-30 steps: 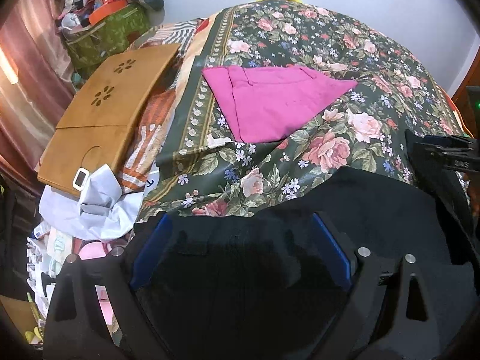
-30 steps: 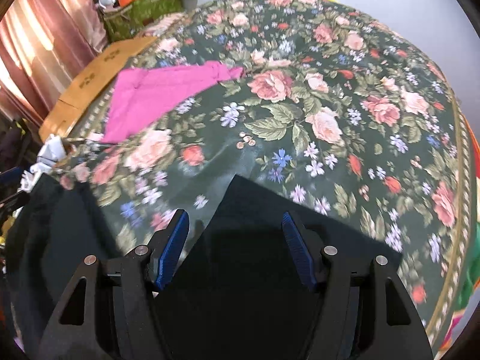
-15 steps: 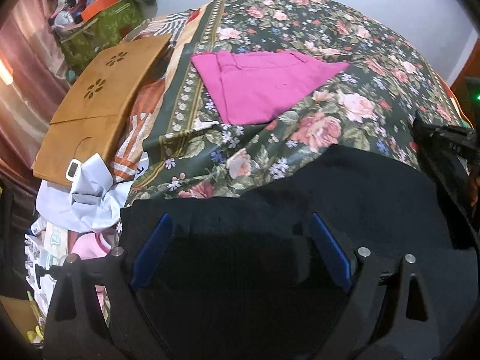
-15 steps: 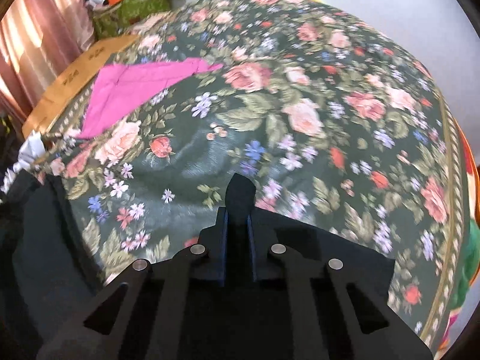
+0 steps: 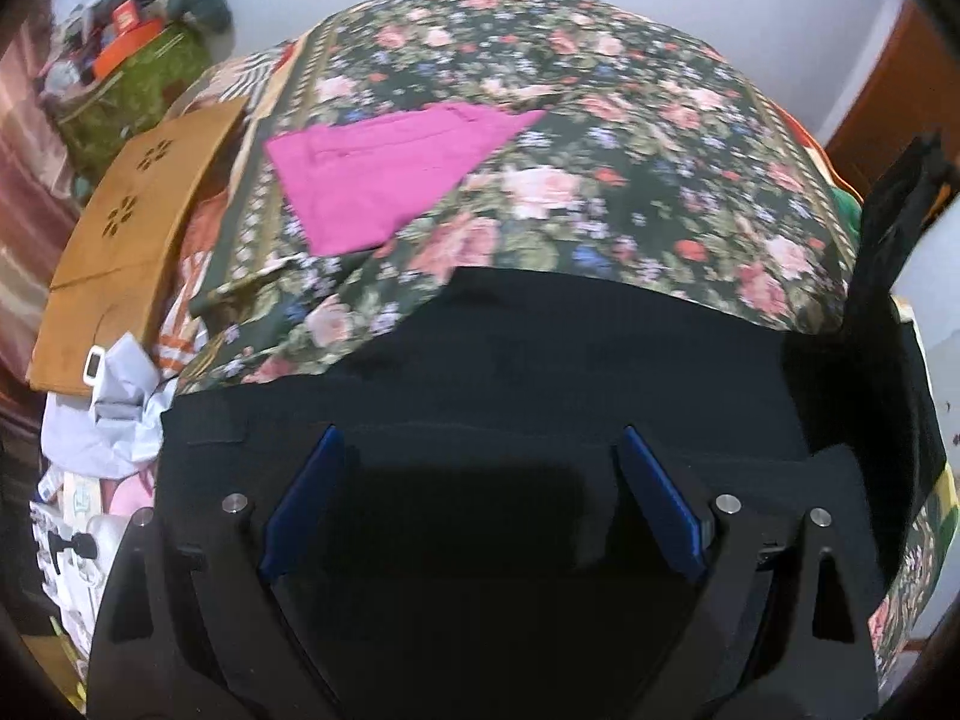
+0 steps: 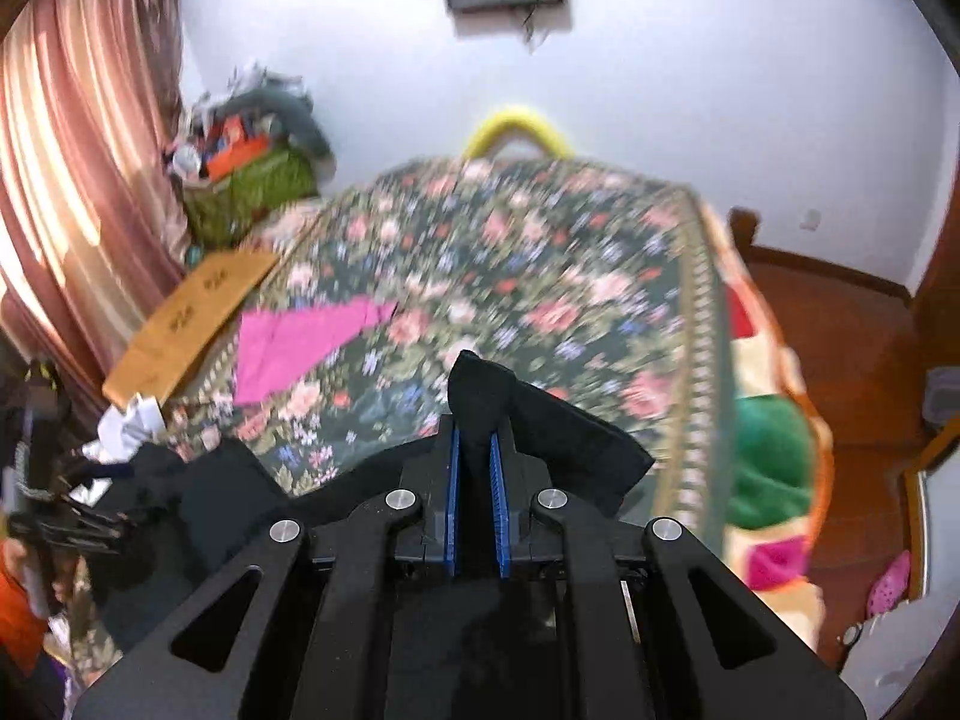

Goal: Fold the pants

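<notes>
At the far left, pink striped curtains (image 6: 54, 180) are seen hanging in soft folds. Below them, a green patterned bag (image 6: 252, 192) is stuffed with an orange box and grey cloth. A flat brown board (image 5: 138, 228) with flower-shaped cutouts is laid along the bed's left edge, and crumpled pale fabric (image 5: 114, 408) is bunched at its near end.

The bed (image 6: 696, 312) is covered by a dark floral spread, smooth and printed with pink roses. A magenta garment (image 5: 390, 168), folded flat to a pointed shape, is laid near the left edge of the bed.

The black pants (image 5: 570, 360), matte and soft, are spread over the near edge of the bed. In the left wrist view, the left gripper (image 5: 480, 498) is held steeply downward over them, its blue-padded jaws spread wide with the cloth beneath and between them, not pressed.

The right gripper (image 6: 477, 498) is angled down toward the bed, its jaws clenched on a corner of the pants, which is raised off the spread; the cloth is seen pinched between the blue ribbed pads (image 6: 498, 510) and poking out above them in a peak.

At the bed's right edge, a green cushion (image 6: 774, 462) is tucked beside a patchwork cover.
</notes>
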`<state>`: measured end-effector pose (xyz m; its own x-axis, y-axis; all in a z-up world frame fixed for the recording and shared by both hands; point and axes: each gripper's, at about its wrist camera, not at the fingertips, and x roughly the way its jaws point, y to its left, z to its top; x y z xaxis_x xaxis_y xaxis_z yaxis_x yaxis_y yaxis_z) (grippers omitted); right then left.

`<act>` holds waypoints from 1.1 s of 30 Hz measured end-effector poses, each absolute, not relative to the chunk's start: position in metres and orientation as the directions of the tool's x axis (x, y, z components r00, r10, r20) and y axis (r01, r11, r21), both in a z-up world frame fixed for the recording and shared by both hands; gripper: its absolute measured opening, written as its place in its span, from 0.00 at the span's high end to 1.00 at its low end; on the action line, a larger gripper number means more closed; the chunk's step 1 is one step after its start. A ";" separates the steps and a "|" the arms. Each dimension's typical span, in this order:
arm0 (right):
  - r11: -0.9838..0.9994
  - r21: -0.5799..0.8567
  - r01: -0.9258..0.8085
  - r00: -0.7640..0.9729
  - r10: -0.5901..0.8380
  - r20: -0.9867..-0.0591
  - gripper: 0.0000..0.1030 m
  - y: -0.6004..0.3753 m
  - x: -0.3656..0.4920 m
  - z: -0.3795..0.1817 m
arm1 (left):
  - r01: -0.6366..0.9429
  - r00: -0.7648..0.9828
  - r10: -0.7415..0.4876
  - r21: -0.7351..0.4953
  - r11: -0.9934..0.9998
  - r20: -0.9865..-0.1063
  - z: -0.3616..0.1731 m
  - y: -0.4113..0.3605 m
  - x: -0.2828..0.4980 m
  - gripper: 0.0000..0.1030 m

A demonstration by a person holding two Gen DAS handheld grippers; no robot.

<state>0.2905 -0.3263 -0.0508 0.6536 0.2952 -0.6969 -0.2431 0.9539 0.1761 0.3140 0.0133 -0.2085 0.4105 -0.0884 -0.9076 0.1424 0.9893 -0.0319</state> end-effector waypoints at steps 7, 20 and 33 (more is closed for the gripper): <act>0.960 0.190 -0.206 0.722 0.280 -0.632 0.92 -0.365 0.244 -0.023 | 0.232 0.364 -0.134 -0.050 0.972 -0.922 -0.210 -0.031 0.296 0.10; 0.964 0.257 -0.070 0.664 0.237 -0.709 0.92 -0.418 0.164 -0.093 | 0.258 0.328 -0.135 -0.049 0.965 -0.935 -0.219 -0.067 0.268 0.08; 0.964 0.261 0.042 0.575 0.191 -0.795 0.92 -0.429 0.105 -0.164 | 0.225 0.366 -0.133 -0.051 0.973 -0.921 -0.220 -0.065 0.257 0.04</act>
